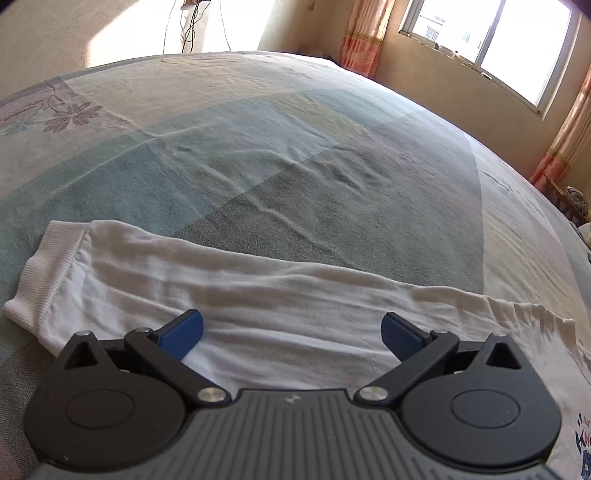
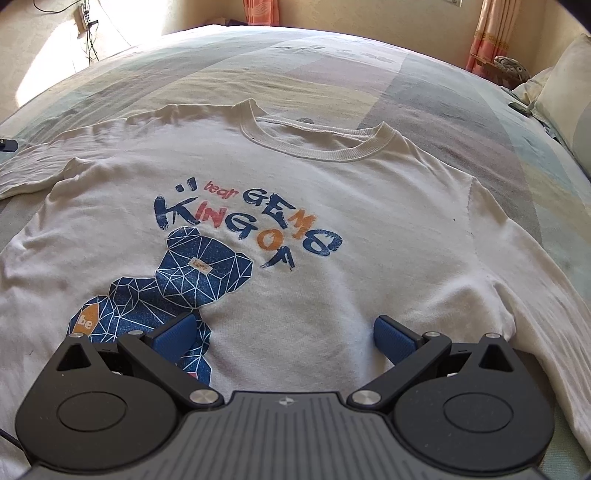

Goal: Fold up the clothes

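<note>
Covering bed (image 2: pixel 461 122), patchwork sheet, sunlit window (image 1: pixel 491 33)

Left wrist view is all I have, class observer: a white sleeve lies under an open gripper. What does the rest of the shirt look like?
Observer: The right wrist view shows the shirt spread flat on the bed, front side up, with a blue bear print and lettering.
Operator: Which way does the collar point?
Observer: The collar lies on the far side, away from the right gripper.
Operator: Is that gripper holding anything?
Observer: No. Its jaws stand open above the lower chest of the shirt, gripping nothing.
Operator: And the other sleeve?
Observer: The right-hand sleeve runs down the right edge of that view, not folded in.
</note>
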The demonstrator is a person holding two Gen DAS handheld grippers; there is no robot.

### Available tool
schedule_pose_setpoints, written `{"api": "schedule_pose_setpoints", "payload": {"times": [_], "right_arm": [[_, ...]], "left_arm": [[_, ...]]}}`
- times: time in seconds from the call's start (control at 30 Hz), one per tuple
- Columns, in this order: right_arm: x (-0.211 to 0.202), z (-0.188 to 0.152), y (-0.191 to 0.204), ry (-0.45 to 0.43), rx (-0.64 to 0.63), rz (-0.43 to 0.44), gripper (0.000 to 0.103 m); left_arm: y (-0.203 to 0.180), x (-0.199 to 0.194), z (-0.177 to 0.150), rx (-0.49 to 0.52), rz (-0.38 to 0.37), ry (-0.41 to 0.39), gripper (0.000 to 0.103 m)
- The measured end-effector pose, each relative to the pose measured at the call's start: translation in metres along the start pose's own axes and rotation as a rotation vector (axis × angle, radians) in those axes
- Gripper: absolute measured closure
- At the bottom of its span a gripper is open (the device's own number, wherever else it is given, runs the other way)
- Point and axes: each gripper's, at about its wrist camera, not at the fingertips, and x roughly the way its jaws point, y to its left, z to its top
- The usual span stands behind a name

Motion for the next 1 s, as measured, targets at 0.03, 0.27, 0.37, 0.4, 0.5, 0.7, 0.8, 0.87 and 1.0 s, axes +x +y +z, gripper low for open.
{"api": "schedule_pose_setpoints", "payload": {"times": [0.03,0.27,0.37,0.4,0.5,0.7,0.8,0.87,1.0], "right_arm": [[0.0,0.0,0.0,0.004,0.001,-0.002,0.0],[0.002,0.004,0.0,0.027,-0.002,0.0,0.0],[0.002,0.005,0.001,0.037,-0.003,-0.001,0.0],[0.002,0.005,0.001,0.038,-0.003,-0.003,0.0],[0.002,0.006,0.001,0.043,-0.004,-0.004,0.0],[0.002,0.006,0.001,0.044,-0.004,-0.001,0.0],[0.002,0.006,0.001,0.043,-0.004,-0.001,0.0],[0.002,0.006,0.001,0.044,-0.004,0.0,0.0],[0.003,0.008,0.001,0.056,-0.008,0.004,0.0]], "left_arm": [[0.005,-0.001,-0.004,-0.006,0.0,-0.001,0.001],[0.035,-0.056,-0.02,-0.111,-0.006,-0.1,0.001],[0.046,-0.062,-0.028,-0.146,0.009,-0.087,0.001],[0.049,-0.061,-0.032,-0.15,0.02,-0.077,0.001],[0.059,-0.055,-0.038,-0.191,0.033,-0.056,0.001],[0.071,-0.048,-0.035,-0.281,0.004,-0.129,0.001],[0.074,-0.046,-0.035,-0.319,-0.013,-0.151,0.001],[0.078,-0.046,-0.038,-0.351,-0.036,-0.173,0.001],[0.103,-0.048,-0.042,-0.559,-0.143,-0.207,0.001]]}}
